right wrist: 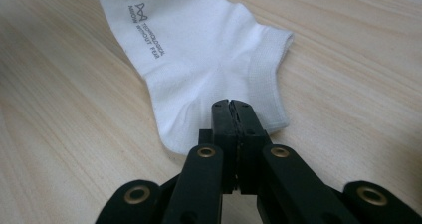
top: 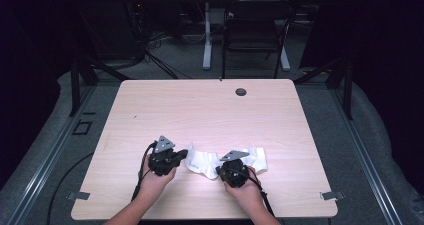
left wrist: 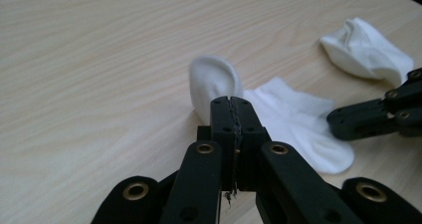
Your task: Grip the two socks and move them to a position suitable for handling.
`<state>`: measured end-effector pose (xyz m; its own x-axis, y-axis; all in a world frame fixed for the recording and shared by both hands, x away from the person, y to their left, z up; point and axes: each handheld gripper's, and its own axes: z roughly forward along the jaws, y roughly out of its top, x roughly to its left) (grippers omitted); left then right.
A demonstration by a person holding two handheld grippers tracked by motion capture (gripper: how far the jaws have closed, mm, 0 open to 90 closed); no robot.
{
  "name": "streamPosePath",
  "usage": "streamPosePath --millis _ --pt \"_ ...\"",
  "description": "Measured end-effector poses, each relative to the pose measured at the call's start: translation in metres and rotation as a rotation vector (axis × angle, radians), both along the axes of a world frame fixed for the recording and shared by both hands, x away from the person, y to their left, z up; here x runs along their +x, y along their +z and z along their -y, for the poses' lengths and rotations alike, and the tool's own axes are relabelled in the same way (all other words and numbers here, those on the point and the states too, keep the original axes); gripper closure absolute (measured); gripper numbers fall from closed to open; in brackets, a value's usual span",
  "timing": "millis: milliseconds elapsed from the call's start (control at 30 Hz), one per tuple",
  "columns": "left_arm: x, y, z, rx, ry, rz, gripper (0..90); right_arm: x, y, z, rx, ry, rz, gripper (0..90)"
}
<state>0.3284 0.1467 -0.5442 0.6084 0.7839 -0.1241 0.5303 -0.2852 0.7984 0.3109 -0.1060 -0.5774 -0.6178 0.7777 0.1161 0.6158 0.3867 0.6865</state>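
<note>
You see: sock (right wrist: 199,50) white knit cloth, matt | table (top: 200,110) pale wood-grain, smooth | jaws black matt plastic

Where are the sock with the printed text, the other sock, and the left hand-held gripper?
printed sock (right wrist: 199,50), right gripper view, on the flat white body beside the lettering.
other sock (left wrist: 366,47), left gripper view, on its bunched middle.
left hand-held gripper (left wrist: 233,112), left gripper view, between the closed jaw tips.

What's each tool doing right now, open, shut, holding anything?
Left tool: shut at the toe end of the white sock; a grip on it cannot be told.
Right tool: shut at the sock's heel; grip likewise unclear.
</note>
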Motion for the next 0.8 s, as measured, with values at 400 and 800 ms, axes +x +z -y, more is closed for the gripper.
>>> streamPosePath --millis 400,800 --pt "-0.010 -0.022 -0.026 -0.002 0.055 -0.072 80.6 -0.006 -0.001 0.006 0.017 -0.001 -0.005 89.9" --pt "0.013 -0.022 -0.012 0.050 -0.020 -0.041 71.5 -0.006 -0.001 0.006 0.020 0.008 0.000 89.8"
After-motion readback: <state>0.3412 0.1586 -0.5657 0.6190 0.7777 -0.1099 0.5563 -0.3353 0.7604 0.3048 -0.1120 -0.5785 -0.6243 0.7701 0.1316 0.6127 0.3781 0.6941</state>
